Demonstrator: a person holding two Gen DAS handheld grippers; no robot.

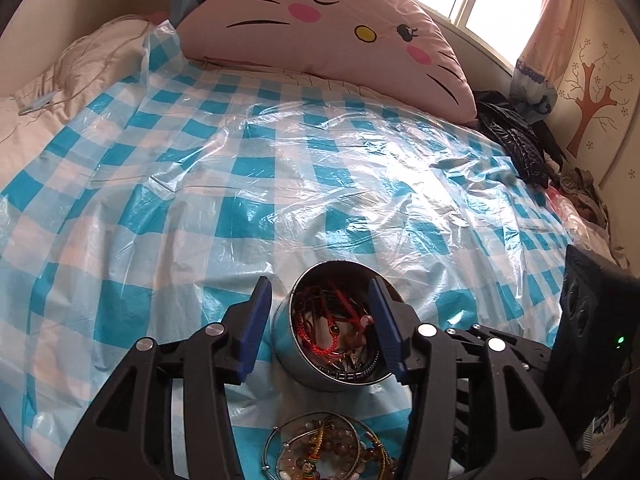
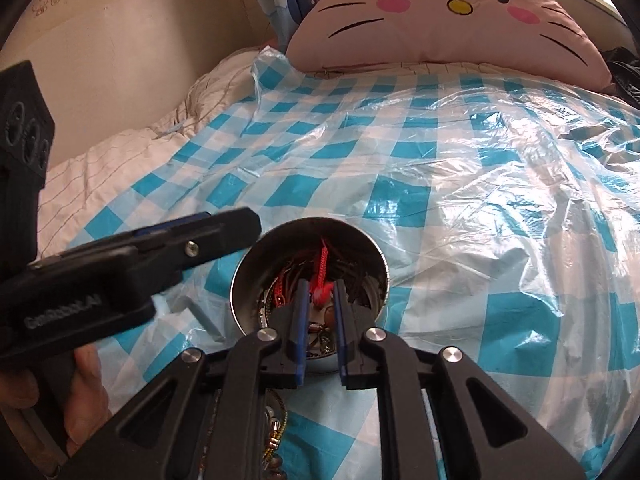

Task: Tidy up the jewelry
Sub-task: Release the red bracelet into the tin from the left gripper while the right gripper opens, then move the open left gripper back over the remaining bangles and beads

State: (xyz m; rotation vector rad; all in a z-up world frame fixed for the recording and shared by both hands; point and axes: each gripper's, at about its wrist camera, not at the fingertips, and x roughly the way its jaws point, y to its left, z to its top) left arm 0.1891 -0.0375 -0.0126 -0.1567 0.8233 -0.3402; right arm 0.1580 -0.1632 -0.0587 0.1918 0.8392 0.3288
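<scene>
Sorting step in hand: the round silver metal tin, part-filled with cords and beads, stands on the blue-and-white checked plastic sheet covering the bed. Right gripper reaches into it, fingers nearly closed on a red braided cord bracelet. Left gripper straddles the tin, fingers wide apart, holding nothing; one finger looks close to the rim. Beaded bracelets and wire bangles lie behind the fingertips. Judged next: either release the cord or lift it clear without snagging.

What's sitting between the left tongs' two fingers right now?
In the left wrist view, the left tongs straddle the round metal tin of red cord jewelry, standing on the checked plastic sheet.
</scene>
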